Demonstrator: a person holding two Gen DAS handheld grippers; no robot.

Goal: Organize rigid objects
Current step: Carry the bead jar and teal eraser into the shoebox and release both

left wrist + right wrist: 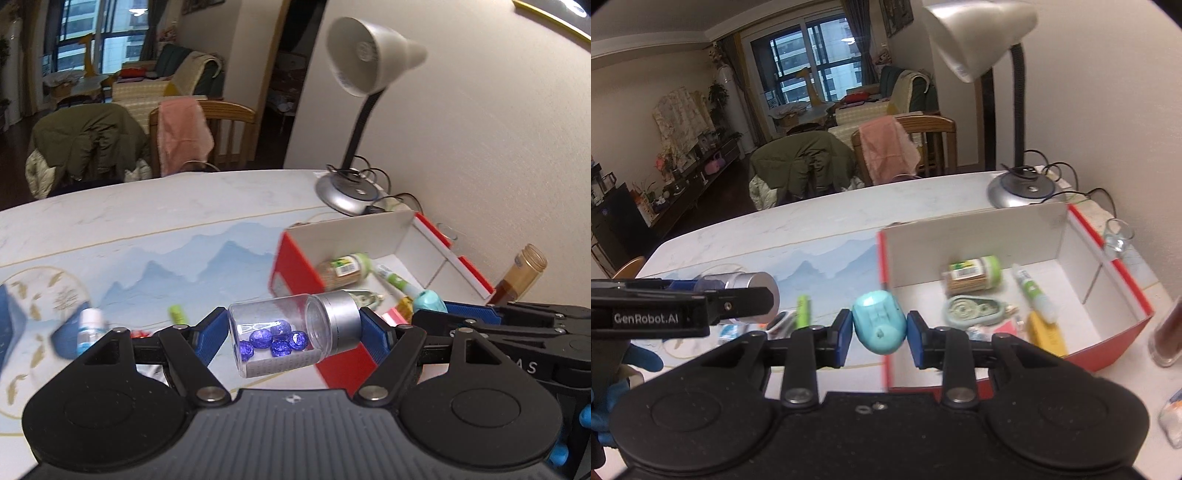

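My left gripper (293,332) is shut on a clear jar with a silver lid (295,334) holding blue beads, lying sideways above the table by the red box's (295,273) near left corner. It also shows in the right wrist view (750,295). My right gripper (878,332) is shut on a turquoise egg-shaped object (879,322), held over the box's (1123,332) left wall. Inside the box lie a toothpick jar with a green lid (973,277), a green correction tape (975,310), a glue pen (1032,291) and a yellow item (1047,334).
A desk lamp (347,188) stands behind the box by the wall. A brown bottle (521,275) stands right of the box. A green marker (178,314), a small white-capped bottle (88,330) and other small items lie left on the patterned table cover (147,229). A glass (1117,232) stands by the wall.
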